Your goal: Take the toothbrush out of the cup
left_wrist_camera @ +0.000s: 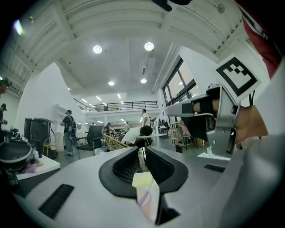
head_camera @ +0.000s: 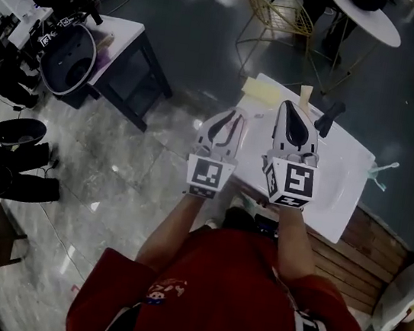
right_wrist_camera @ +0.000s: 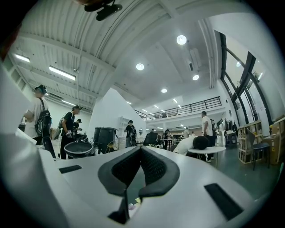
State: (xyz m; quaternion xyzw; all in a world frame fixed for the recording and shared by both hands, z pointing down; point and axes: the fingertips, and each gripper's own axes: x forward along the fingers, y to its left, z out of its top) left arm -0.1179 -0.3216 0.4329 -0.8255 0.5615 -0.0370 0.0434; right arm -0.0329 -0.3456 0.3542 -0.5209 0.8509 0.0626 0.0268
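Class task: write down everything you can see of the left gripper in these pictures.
The left gripper is white and looks like plastic, with a cube of black-and-white square markers at its rear. The person in red holds it out roughly level, pointing away, above the left edge of the white table. Its tongs carry dark ribbed pads; their tips meet, shut, with nothing gripped. It lies beside the right gripper, apart from it, touching nothing on the table that I can see.
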